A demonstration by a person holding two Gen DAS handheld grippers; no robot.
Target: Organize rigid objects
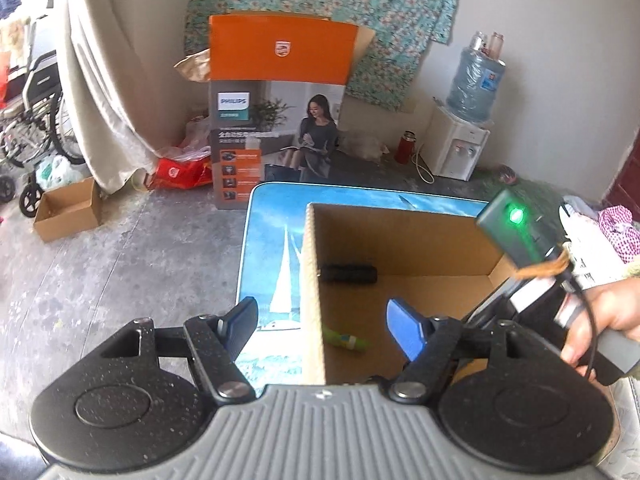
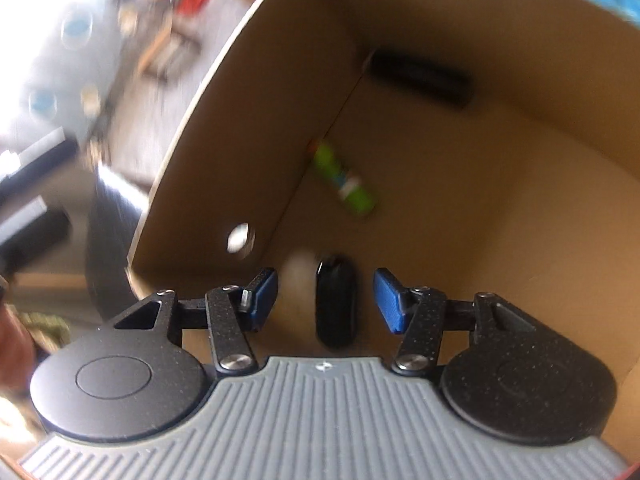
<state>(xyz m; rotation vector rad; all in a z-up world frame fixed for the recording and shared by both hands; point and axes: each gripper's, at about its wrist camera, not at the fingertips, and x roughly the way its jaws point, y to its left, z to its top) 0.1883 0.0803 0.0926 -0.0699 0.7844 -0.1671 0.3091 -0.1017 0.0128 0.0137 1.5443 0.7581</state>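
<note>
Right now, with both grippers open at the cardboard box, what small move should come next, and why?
Probably lift the right gripper straight up out of the brown cardboard box. Its jaws stand apart with pads clear of the black oblong object lying on the box floor, so that item looks released. The green tube and black cylinder already lie inside; the left gripper is empty.

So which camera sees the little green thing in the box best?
The right wrist view. There the green thing lies whole on the cardboard box floor, though a bit blurred. In the left wrist view the box wall hides one end of it.
</note>
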